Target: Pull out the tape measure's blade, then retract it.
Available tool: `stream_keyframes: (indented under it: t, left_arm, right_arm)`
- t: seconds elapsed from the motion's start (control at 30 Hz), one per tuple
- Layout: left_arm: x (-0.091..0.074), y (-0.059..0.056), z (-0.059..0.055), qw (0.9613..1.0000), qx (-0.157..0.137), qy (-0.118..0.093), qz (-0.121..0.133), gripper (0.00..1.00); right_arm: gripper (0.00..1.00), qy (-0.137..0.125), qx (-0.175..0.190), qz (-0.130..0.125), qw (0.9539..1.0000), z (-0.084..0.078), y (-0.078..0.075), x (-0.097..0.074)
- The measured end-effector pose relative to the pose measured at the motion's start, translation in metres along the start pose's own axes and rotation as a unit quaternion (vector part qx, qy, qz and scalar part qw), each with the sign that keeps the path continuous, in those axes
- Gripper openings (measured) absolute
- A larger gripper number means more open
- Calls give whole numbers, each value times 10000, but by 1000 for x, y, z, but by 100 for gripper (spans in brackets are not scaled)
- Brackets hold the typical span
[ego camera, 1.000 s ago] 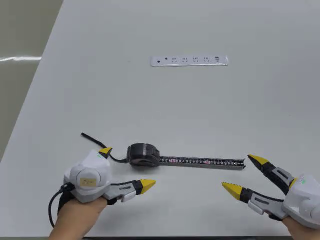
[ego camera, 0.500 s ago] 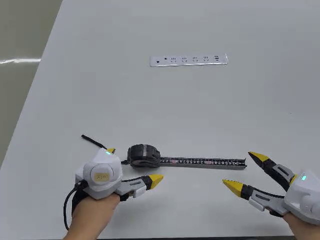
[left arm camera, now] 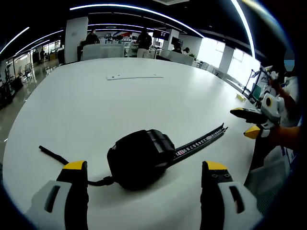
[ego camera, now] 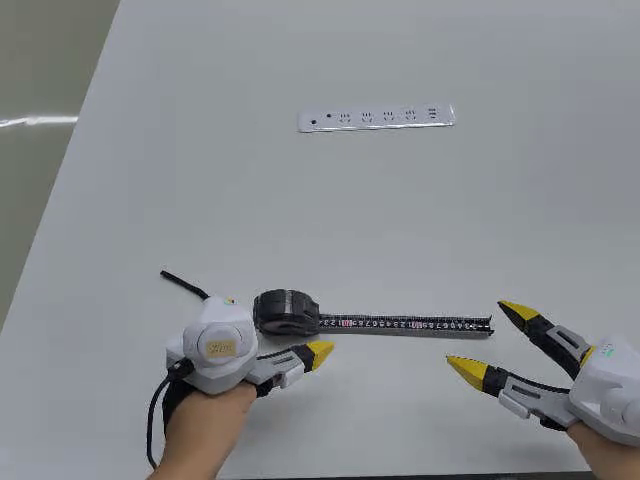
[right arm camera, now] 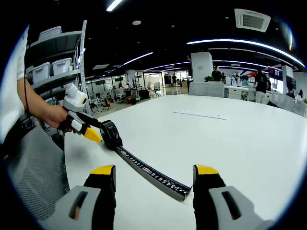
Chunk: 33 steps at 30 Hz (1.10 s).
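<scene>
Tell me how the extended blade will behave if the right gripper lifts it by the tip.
The blade is a thin, narrow strip lying flat on the table, so it will probably flex and sag rather than stay rigid. Its case looks bulky, likely heavy enough to stay put at first. The thin tip may slip from a shallow pinch.

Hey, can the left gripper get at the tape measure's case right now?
Probably yes. The left gripper is open, and the case lies on the table just ahead of its jaws, in line with the gap, with nothing in between.
</scene>
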<state>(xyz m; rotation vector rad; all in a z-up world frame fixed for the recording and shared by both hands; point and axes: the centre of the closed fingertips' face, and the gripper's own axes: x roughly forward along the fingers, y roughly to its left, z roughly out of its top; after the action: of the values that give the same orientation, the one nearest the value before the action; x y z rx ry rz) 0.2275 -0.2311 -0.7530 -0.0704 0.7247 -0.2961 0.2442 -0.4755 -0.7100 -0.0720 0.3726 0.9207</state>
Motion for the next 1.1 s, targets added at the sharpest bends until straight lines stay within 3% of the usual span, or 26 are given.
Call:
stream_keyframes:
  t: [0.43,0.53,0.77,1.1]
  left_arm:
    - [8,-1,2,9995,-216,-32,240,98]
    - [10,2,2,9987,-423,-31,287,98]
    - [13,3,-2,9977,-588,-11,349,98]
    - [17,3,-3,9968,-670,-12,430,98]
  right_arm:
    - [65,80,49,69,9999,-7,-2,4]
    - [65,95,59,70,9999,-9,-5,4]
    - [64,151,71,97,9998,-15,-9,5]
    - [62,197,83,135,9997,-20,-17,7]
